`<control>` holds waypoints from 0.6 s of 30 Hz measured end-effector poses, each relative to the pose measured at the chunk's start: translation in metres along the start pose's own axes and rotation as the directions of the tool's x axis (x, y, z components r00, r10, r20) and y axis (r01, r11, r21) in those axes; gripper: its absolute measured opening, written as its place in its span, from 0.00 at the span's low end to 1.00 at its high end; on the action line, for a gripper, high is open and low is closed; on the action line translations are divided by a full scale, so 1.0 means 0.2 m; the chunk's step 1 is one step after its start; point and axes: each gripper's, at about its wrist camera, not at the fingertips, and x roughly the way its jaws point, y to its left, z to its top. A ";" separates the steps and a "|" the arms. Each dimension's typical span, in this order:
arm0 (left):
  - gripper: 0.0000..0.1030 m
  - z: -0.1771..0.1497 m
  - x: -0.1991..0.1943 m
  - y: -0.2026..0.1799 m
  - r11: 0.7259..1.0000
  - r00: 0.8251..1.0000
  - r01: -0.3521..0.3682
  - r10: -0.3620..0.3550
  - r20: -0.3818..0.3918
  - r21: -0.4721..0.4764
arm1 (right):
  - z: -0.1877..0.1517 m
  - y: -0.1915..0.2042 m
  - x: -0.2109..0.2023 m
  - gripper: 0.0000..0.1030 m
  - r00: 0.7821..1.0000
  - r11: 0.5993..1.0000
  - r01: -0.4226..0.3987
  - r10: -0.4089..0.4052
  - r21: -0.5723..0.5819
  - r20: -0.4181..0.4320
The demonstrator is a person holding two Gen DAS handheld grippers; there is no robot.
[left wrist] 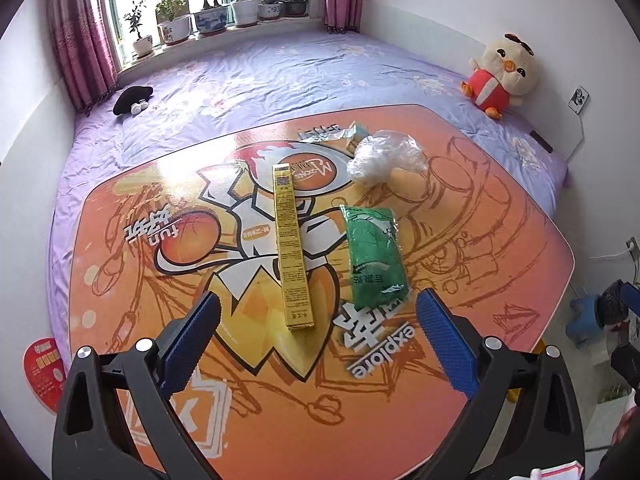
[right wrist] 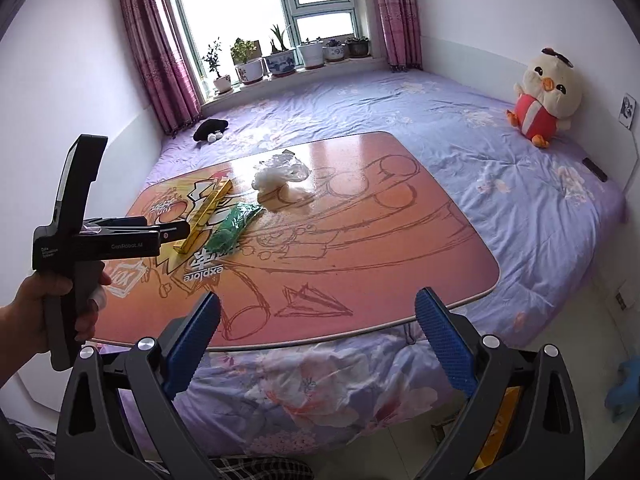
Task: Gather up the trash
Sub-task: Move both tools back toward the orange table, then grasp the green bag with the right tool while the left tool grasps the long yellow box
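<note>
Over table [left wrist: 500, 240]: both tools wide, tilted down.

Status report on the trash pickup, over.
Left tool open, empty, above yellow box. Right tool open, empty, at table edge. Green packet, plastic bag, wrapper untouched. Nothing in the way.

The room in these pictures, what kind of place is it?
Most likely a bedroom at home. A wide bed with a purple flowered sheet fills the floor, a plush chick leans on the wall, and potted plants stand on the windowsill. A low table sits on the bed.
</note>
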 end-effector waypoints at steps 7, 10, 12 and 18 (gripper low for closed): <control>0.79 0.07 0.16 0.12 1.000 1.000 0.000 0.000 -0.025 0.009 | 0.10 0.18 0.24 0.94 0.999 0.999 -0.022 0.020 -0.045 -0.037; 0.68 0.09 0.23 0.14 0.999 0.999 0.008 -0.006 -0.040 0.032 | 0.12 0.24 0.29 0.94 0.999 0.998 -0.025 0.022 -0.061 -0.049; 0.59 0.11 0.26 0.14 0.999 0.999 0.012 -0.010 -0.049 0.046 | 0.13 0.26 0.31 0.94 0.998 0.997 -0.027 0.023 -0.067 -0.055; 0.18 0.13 0.25 0.18 0.998 0.999 0.013 -0.011 -0.034 0.063 | 0.16 0.34 0.42 0.94 0.996 0.997 -0.028 0.021 -0.074 -0.082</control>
